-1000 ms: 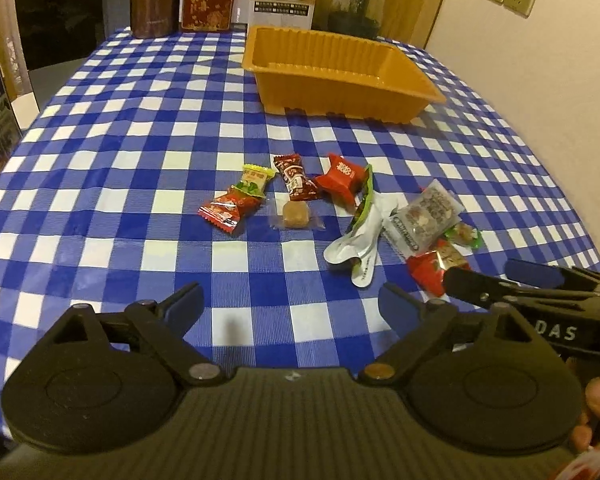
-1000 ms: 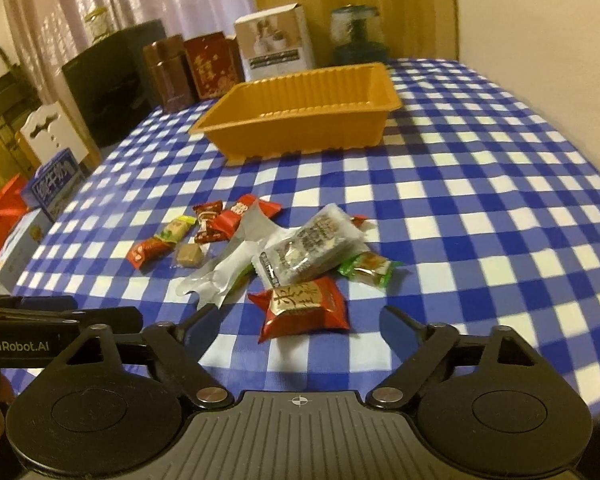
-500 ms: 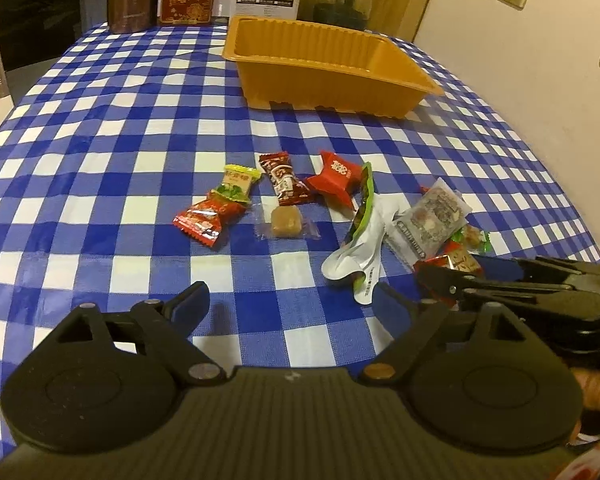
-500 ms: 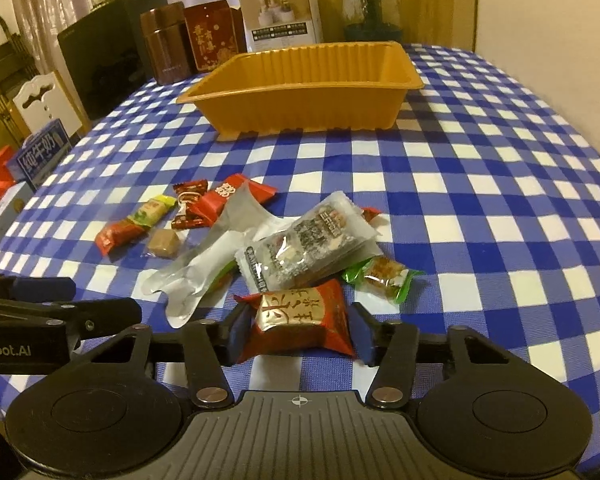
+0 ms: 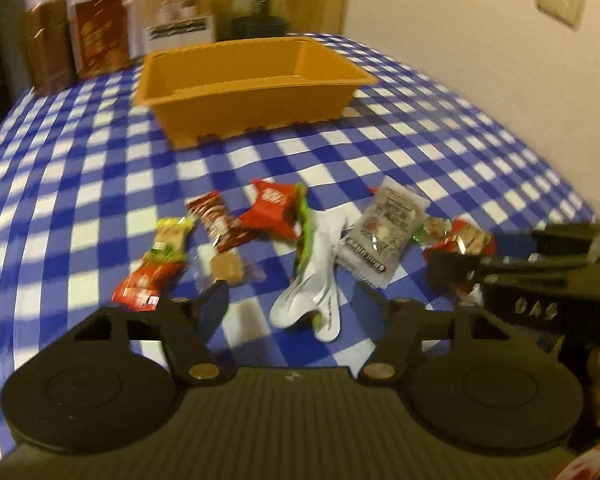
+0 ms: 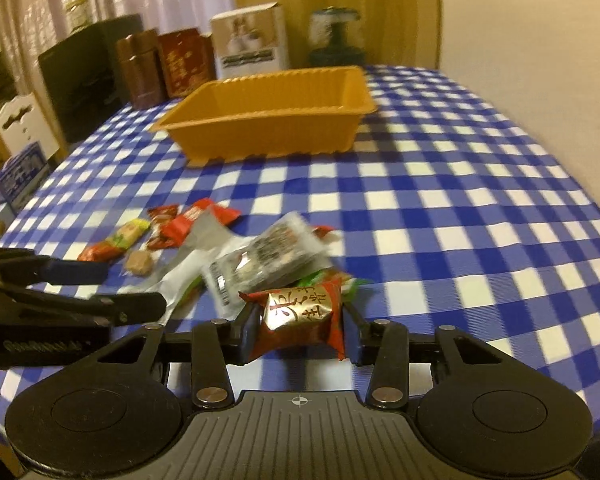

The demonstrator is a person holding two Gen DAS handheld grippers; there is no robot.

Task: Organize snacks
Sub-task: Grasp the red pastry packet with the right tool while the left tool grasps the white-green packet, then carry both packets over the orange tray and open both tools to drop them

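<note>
Pick step. Right gripper (image 6: 300, 330) jaws closing, pads pinching the red-gold snack packet (image 6: 300, 320) at the pile's near edge. Left gripper (image 5: 292, 310) jaws closing around the white-green wrapper (image 5: 312, 280), not yet pressing. Orange tray (image 6: 268, 136) at 12 o'clock, looks empty. Next likely needs lift, then carry to tray.

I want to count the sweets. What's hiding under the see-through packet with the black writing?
Under the clear packet a green-wrapped sweet pokes out, and a red wrapper corner shows behind it. Whatever else lies beneath is covered.
</note>
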